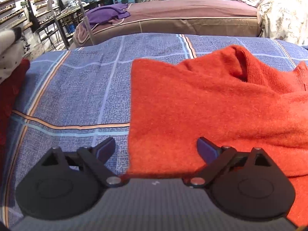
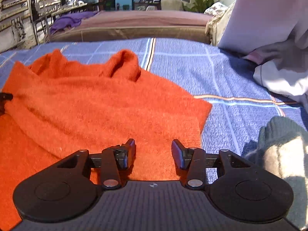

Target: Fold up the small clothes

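Observation:
An orange knit garment [image 1: 211, 104] lies partly folded on the blue checked bedsheet [image 1: 77, 88], with rumpled humps at its far side. My left gripper [image 1: 156, 150] is open and empty, just above the garment's near left edge. In the right wrist view the same orange garment [image 2: 100, 104] fills the left and centre. My right gripper [image 2: 153, 153] is open and empty over its near right part, close to its right corner. A black bit of the left gripper shows at the far left edge.
A dark red cloth [image 1: 11, 104] and a white spotted cloth [image 1: 7, 57] lie at the bed's left edge. A grey-green knit [image 2: 283, 150] and white clothes [image 2: 283, 77] lie at the right. A brown bed [image 1: 182, 17] with a purple cloth [image 1: 107, 13] stands behind.

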